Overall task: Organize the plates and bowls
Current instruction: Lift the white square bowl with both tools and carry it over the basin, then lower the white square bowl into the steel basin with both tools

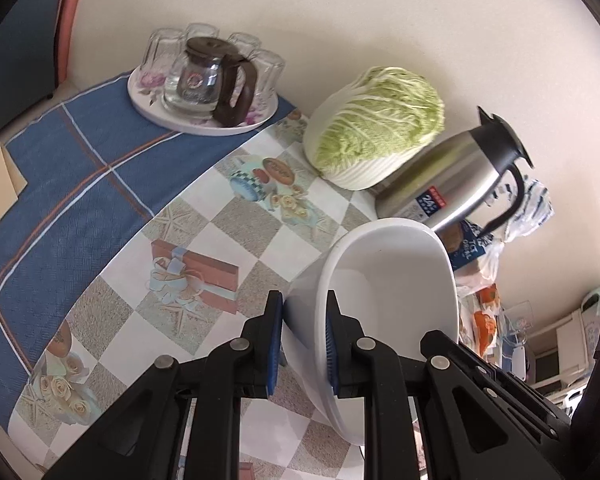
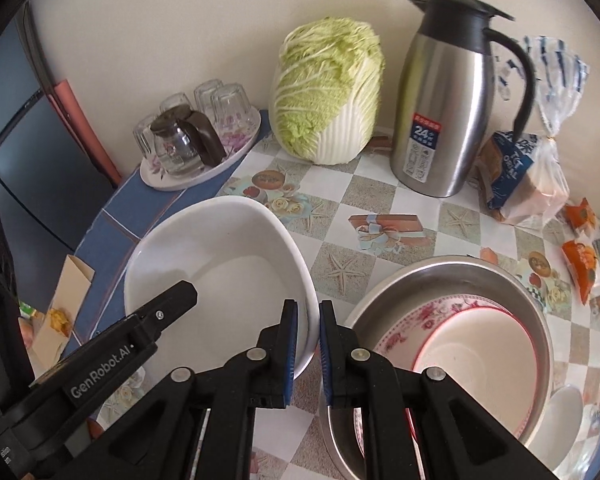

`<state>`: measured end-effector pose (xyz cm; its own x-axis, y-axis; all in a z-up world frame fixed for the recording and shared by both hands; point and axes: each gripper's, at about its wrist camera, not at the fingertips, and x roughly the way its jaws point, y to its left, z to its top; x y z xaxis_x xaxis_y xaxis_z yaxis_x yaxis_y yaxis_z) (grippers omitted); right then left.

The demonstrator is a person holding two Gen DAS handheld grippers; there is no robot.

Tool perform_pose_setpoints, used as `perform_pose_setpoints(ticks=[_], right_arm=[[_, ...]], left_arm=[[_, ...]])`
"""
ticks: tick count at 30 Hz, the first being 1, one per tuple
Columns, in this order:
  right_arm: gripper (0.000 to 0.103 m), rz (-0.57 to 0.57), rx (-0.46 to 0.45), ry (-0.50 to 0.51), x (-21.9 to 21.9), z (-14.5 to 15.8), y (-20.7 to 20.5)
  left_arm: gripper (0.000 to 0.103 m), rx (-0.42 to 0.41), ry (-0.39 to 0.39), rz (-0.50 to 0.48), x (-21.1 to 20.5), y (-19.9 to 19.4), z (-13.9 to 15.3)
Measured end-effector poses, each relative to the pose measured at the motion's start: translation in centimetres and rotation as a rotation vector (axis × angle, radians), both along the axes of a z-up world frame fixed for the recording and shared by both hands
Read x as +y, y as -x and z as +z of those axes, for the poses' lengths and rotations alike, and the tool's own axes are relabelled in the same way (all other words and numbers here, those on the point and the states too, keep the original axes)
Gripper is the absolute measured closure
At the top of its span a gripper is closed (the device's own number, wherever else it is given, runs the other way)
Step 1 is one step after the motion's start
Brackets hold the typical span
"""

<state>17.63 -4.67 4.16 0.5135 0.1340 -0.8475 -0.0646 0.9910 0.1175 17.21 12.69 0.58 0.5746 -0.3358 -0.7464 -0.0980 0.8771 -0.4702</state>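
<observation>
A large white bowl point(image 1: 392, 280) hangs tilted above the patterned tablecloth, held from two sides. My left gripper point(image 1: 304, 300) is shut on its rim, one pad outside the wall and one inside. On the opposite side of the white bowl point(image 2: 220, 264), my right gripper point(image 2: 309, 306) is shut on the rim. One finger of the left gripper point(image 2: 180, 292) reaches into the bowl in the right wrist view. To the right sits a metal basin point(image 2: 460, 276) holding a floral plate point(image 2: 404, 320) and a red-rimmed bowl point(image 2: 480, 352).
A cabbage point(image 2: 328, 92), a steel thermos jug point(image 2: 448, 92) and a bagged loaf point(image 2: 528, 176) stand along the wall. A tray point(image 2: 236, 152) with upturned glasses and a glass teapot sits at the back left. Orange snack packets point(image 2: 580, 260) lie at the right; a small white dish point(image 2: 564, 412) lies beside the basin.
</observation>
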Motion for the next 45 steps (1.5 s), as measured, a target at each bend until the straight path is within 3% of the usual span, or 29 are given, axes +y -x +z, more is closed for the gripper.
perform_pose_setpoints(ticks=[13, 23, 45], right_arm=[[0.092, -0.132, -0.082, -0.108, -4.7, 2.3, 6.4], [0.092, -0.241, -0.127, -0.19, -9.8, 2.7, 10.1], [0.091, -0.358, -0.136, -0.306, -18.5, 2.0, 12.2]], left_arm=[[0.083, -0.109, -0.063, -0.118, -3.9, 4.4, 3.0], [0.083, -0.154, -0.134, -0.224, -9.1, 5.4, 4.7], [0.083, -0.156, -0.203, -0.324, -17.6, 5.4, 4.3]])
